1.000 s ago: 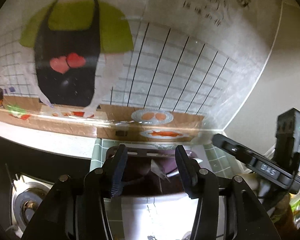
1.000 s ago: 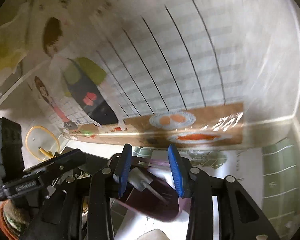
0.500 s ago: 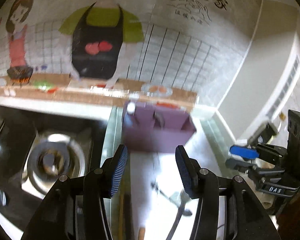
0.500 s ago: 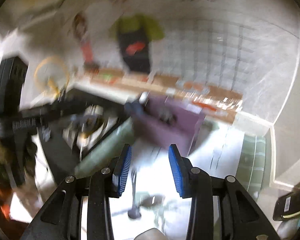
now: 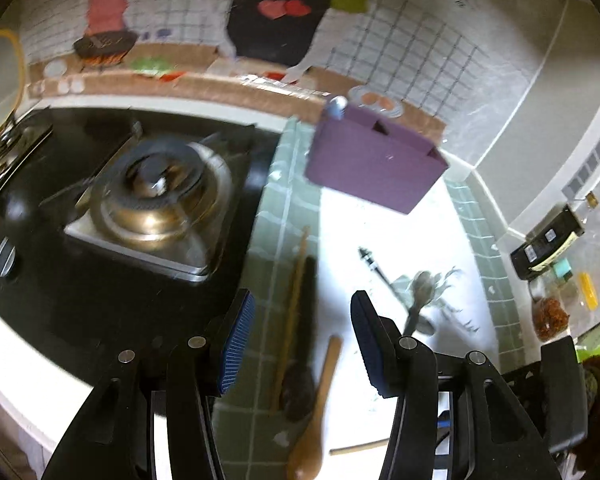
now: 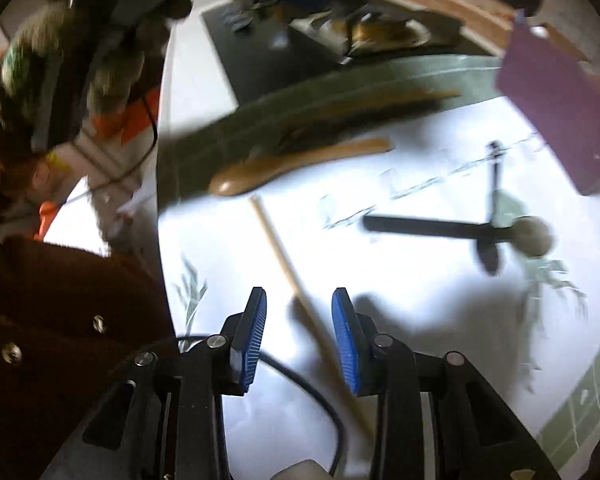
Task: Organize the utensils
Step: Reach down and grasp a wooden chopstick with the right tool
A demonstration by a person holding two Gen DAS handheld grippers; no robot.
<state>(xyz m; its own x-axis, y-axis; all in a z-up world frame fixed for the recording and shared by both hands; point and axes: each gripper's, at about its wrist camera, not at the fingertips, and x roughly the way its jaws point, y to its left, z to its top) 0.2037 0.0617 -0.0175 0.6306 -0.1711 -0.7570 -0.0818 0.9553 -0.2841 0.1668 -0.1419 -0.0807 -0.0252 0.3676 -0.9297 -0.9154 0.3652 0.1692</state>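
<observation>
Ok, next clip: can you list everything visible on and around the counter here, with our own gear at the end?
purple organizer box: one, purple, back of the white mat, a utensil handle sticking out of its left corner
wooden spoon: one, brown, near edge of the mat
long wooden utensil: one, brown, on the green tiles beside a dark one
chopstick: one, pale wood, on the mat below the right tongs
black ladle: one, black handle, grey bowl, mid mat
gas burner: one, steel, left of the tiles
wall mural: one, cartoon cooks, behind the counter
left tongs: open, empty
right tongs: closing, pads not yet on the chopstick
sleeve: one, brown
</observation>
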